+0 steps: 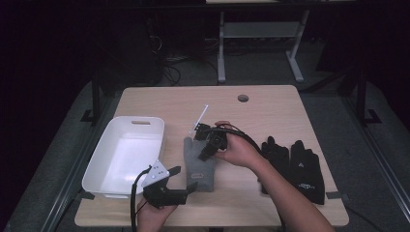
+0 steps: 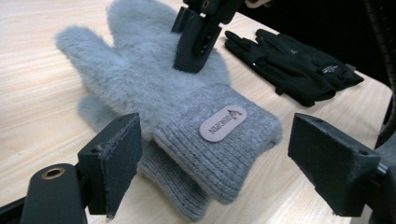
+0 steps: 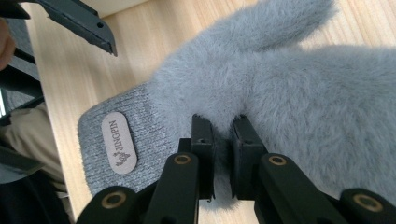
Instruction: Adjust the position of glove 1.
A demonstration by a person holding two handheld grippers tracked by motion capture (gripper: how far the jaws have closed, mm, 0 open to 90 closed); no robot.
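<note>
Grey fuzzy gloves (image 1: 199,162) lie stacked mid-table (image 1: 270,104) between white bin (image 1: 107,154) and black gloves (image 1: 295,166), right gripper (image 3: 222,140) pinching fuzz at the top glove's palm, left gripper (image 2: 212,163) spread wide at the cuff, not gripping.

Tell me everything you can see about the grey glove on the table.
The grey glove is a fluffy mitten with a separate thumb and a ribbed knit cuff bearing an oval tan label that reads JINGPIN. It lies flat on the wooden table, on top of a second grey glove, between the white bin and the black gloves. The right gripper pinches its fuzzy body near the cuff. The left gripper stands open around the cuff, not touching.
</note>
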